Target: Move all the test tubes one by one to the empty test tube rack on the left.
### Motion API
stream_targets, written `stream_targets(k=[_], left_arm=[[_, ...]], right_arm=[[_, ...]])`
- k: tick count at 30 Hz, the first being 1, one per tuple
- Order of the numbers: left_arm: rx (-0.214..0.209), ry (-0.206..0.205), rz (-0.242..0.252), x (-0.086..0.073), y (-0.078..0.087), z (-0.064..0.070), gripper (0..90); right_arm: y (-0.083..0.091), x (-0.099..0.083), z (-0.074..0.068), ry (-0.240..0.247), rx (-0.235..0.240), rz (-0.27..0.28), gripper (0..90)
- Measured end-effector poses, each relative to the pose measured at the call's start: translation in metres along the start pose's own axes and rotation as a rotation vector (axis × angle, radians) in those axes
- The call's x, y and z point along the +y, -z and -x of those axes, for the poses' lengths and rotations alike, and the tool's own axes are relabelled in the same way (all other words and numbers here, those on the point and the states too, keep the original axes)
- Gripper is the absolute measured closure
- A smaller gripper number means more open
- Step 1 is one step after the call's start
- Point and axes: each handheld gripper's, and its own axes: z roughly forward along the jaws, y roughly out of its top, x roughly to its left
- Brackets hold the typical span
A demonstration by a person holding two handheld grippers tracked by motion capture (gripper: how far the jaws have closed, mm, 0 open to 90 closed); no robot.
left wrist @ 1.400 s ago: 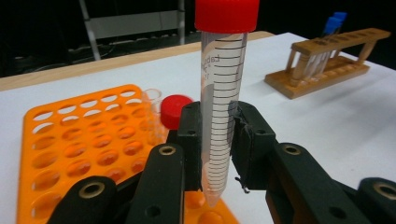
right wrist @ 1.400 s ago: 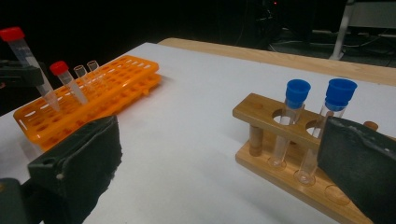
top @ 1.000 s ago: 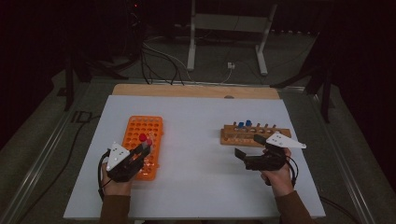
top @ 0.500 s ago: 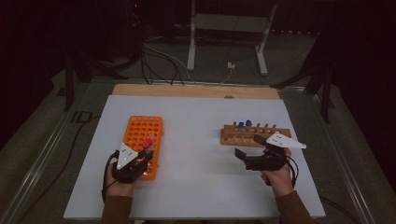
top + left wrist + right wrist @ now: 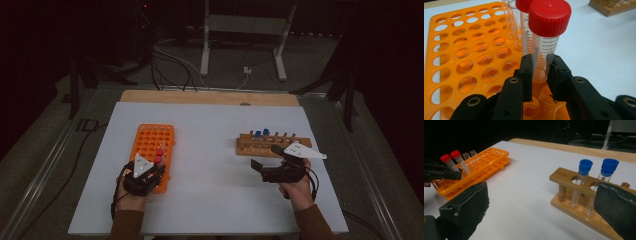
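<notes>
Left gripper (image 5: 540, 72) is pinching the red-capped tube (image 5: 547, 42) low in the orange rack (image 5: 461, 57), right gripper (image 5: 541, 212) sits wide open by the wooden rack (image 5: 584, 202), so tilting could knock the neighbouring tube (image 5: 525, 30).

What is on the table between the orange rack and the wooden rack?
Nothing: between the orange rack and the wooden rack the white table is bare. The high view and the right gripper view both show this.
</notes>
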Motion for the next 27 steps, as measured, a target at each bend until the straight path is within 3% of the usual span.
stream_targets(k=[6,10,14,20,24,27], left_arm=[[-0.011,0.007,0.001,0.000,0.001,-0.001,74.3],[-0.027,0.014,0.015,0.000,0.004,-0.002,64.3],[-0.058,0.029,0.082,0.003,0.012,-0.006,55.6],[-0.105,0.063,0.189,0.006,0.021,-0.010,33.3],[-0.102,0.101,0.230,0.008,0.026,-0.013,18.9],[-0.096,0.126,0.252,0.011,0.029,-0.015,15.2]], right_arm=[[-0.001,0.000,0.000,0.003,0.000,-0.001,0.0],[0.000,0.000,0.001,0.000,-0.001,0.000,0.0],[0.000,0.001,0.002,-0.001,-0.002,0.003,0.0],[0.000,0.001,0.005,0.001,-0.013,0.000,0.0],[0.000,0.003,0.008,0.008,-0.028,-0.007,0.0],[-0.002,0.004,0.011,0.028,-0.052,-0.024,0.0]])
